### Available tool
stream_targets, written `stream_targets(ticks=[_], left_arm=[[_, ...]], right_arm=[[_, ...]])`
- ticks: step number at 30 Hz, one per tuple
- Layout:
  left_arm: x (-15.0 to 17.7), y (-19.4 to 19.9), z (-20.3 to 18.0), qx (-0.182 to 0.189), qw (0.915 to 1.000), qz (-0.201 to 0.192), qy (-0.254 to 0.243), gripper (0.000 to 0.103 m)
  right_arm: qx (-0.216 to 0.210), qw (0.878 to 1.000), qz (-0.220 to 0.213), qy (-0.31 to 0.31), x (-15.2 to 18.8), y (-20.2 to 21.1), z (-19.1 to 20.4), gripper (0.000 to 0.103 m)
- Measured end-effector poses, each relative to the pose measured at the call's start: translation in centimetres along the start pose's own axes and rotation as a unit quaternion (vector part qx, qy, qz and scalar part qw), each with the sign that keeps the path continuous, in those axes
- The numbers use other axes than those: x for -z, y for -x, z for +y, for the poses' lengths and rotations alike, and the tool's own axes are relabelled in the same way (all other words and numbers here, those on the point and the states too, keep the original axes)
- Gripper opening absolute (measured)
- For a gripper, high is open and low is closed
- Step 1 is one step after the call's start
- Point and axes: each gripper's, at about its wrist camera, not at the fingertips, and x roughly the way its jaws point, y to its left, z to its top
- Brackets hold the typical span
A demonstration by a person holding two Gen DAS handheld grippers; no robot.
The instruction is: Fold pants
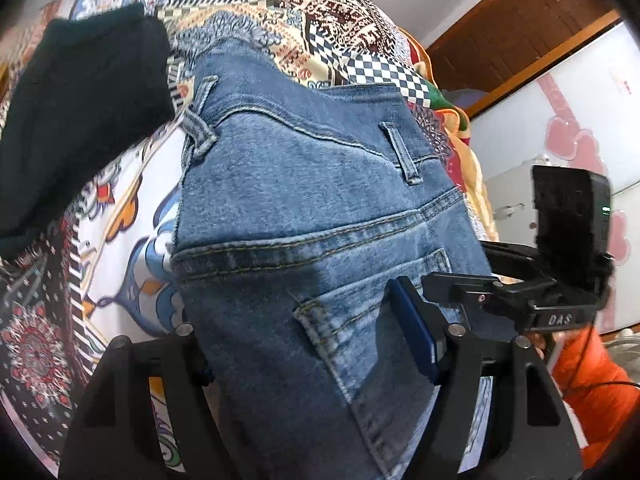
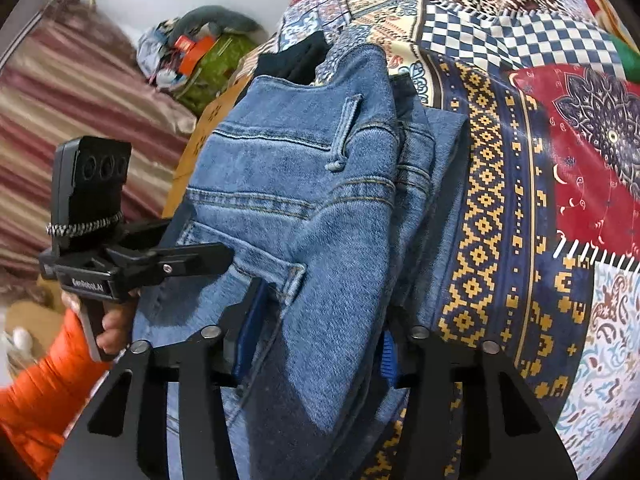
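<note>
Support surface was a bed covered by a patchwork-print bedspread (image 1: 120,216) with checkered, floral and geometric panels. Blue jeans (image 1: 304,208) lay directly on it, waist end bunched between both pairs of tongs, back pocket up. A dark folded garment (image 1: 80,120) lay on the spread beyond and left of the left tongs, just beside the jeans.

- The jeans (image 1: 304,216) fill the gap between each gripper's fingers.
- A dark folded garment (image 1: 80,120) lies just beyond their far-left corner.
- The patterned bedspread (image 2: 520,208) lies bare to the right of them.
- The other gripper (image 1: 532,292) crowds the near right side.
</note>
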Motion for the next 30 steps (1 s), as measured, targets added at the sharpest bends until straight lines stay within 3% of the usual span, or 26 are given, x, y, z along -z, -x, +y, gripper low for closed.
stream_targets(ticks=[3, 7, 12, 19, 30], left_arm=[[0.2, 0.9, -0.7, -0.012, 0.9998, -0.014, -0.012, 0.068], [0.4, 2.8, -0.4, -0.007, 0.9994, -0.032, 0.008, 0.056], [0.6, 6.1, -0.6, -0.007, 0.9975, -0.070, 0.003, 0.050], [-0.2, 11.8, 0.5, -0.023, 0.9900, -0.139, -0.003, 0.048], [-4.8, 19.7, 7.7, -0.074, 0.9713, -0.225, 0.015, 0.048]], right_arm=[[0.031, 0.999, -0.022, 0.034, -0.2, 0.7, 1.8, 0.025], [0.042, 0.997, -0.040, 0.048, -0.8, 1.4, 3.5, 0.022], [0.036, 0.995, -0.063, 0.070, -2.1, 2.9, 5.5, 0.021], [0.032, 0.988, -0.097, 0.118, -4.6, 3.7, 9.6, 0.020], [0.002, 0.973, -0.138, 0.185, -13.3, -0.2, 15.7, 0.020]])
